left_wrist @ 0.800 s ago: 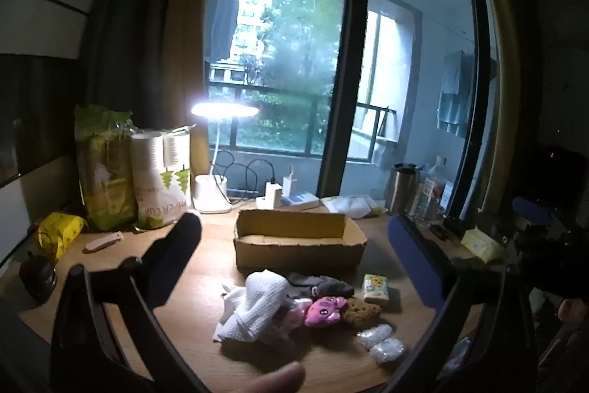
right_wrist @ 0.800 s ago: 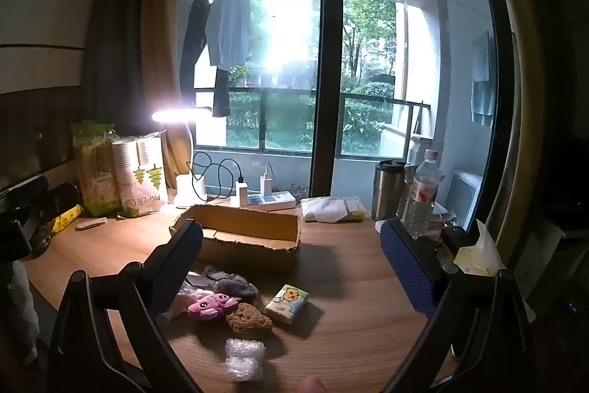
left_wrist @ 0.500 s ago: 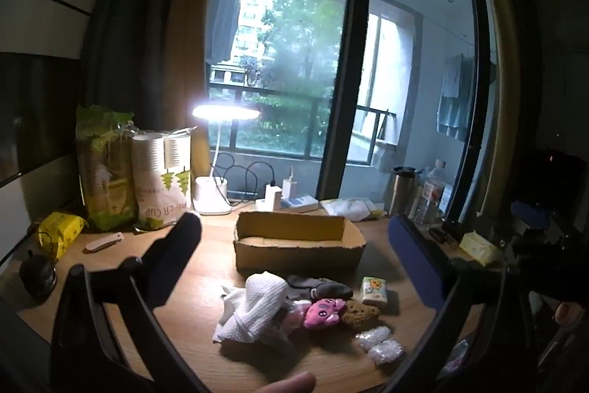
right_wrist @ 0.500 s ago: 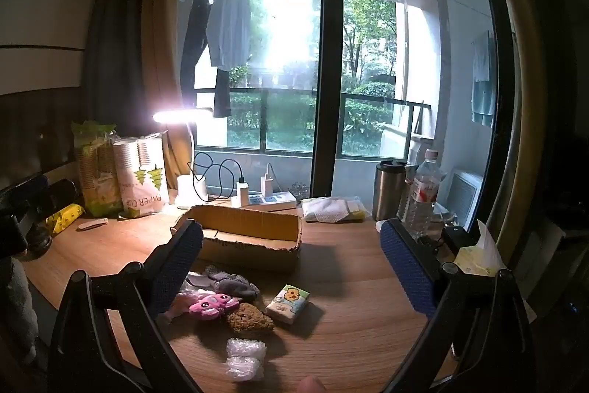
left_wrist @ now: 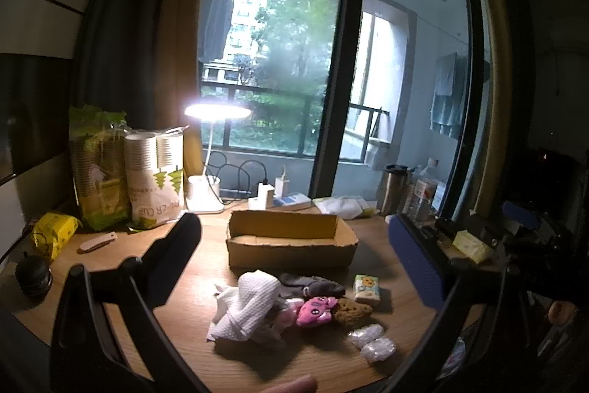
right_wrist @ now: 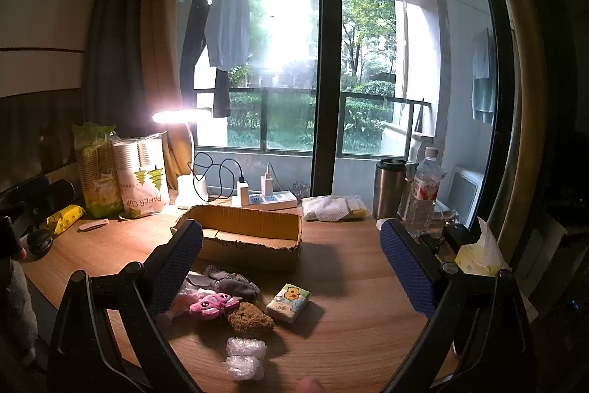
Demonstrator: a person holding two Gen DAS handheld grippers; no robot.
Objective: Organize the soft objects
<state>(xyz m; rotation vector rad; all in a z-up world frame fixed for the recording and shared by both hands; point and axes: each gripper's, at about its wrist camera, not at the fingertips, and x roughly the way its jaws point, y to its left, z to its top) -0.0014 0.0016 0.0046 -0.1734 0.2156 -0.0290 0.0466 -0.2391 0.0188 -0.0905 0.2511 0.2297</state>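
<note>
1. The left hand-held gripper (left_wrist: 294,245) is hovering above the wooden bench (left_wrist: 191,297) with its jaws spread fully wide and nothing between them.
2. The right hand-held gripper (right_wrist: 291,256) is standing equally wide and is also holding nothing.
3. The soft objects are lying in a loose cluster at the near bench edge: a white waffle-weave cloth (left_wrist: 250,304), a dark grey knitted glove (left_wrist: 316,286), a pink plush toy (left_wrist: 314,310), a brown fuzzy lump (left_wrist: 353,310), a small printed tissue pack (left_wrist: 366,289) and 2 clear bubble-wrap bundles (left_wrist: 371,341).
4. The shallow open cardboard box (left_wrist: 291,242) is sitting just behind the cluster and appears empty.
5. Compared with the frames under 1 second earlier, nothing on the bench is shifting; both views are holding almost steady.
6. Judgement: sorting is not yet starting, and every item remains to be moved, probably into the box.
</note>
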